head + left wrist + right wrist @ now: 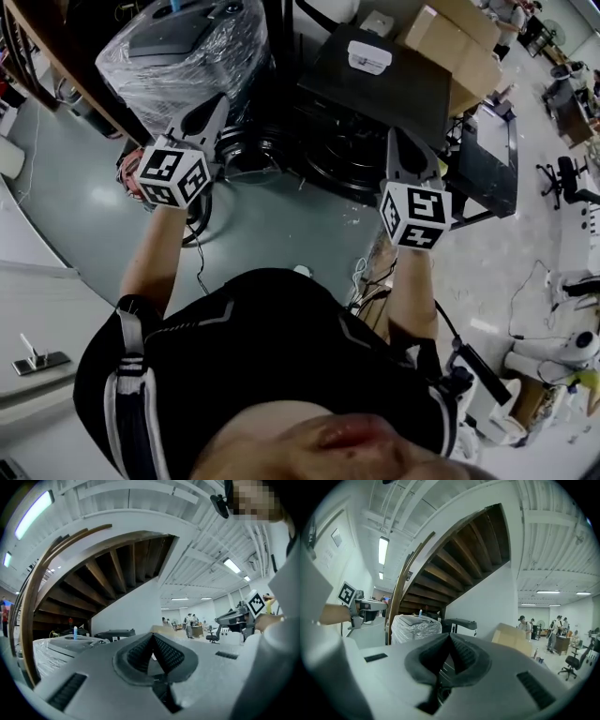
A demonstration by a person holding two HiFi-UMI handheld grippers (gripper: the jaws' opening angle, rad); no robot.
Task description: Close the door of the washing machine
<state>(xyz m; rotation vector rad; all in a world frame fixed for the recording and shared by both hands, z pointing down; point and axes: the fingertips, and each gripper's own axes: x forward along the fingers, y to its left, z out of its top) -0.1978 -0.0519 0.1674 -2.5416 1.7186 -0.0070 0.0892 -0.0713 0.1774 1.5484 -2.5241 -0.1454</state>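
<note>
- The left gripper (216, 103) is held out at 10 o'clock in the head view. Its jaws are pressed together, with nothing between them.
- The right gripper (399, 139) is held at 2 o'clock, likewise closed and empty.
- No washing machine door can be made out. A plastic-wrapped appliance (183, 52) stands at 11 o'clock, just beyond the left gripper, but it cannot be told whether it is the machine.
- A black case (380, 80) is seen at 12 o'clock and cardboard boxes (459, 42) at 1 o'clock.
- Cables (197, 253) are strewn on the floor at 9 o'clock, so a foot could be caught on the approach.
- The wrong unit could be approached amid this clutter.
- With both jaws closed the door could only be pushed, so it might be left unlatched.
</note>
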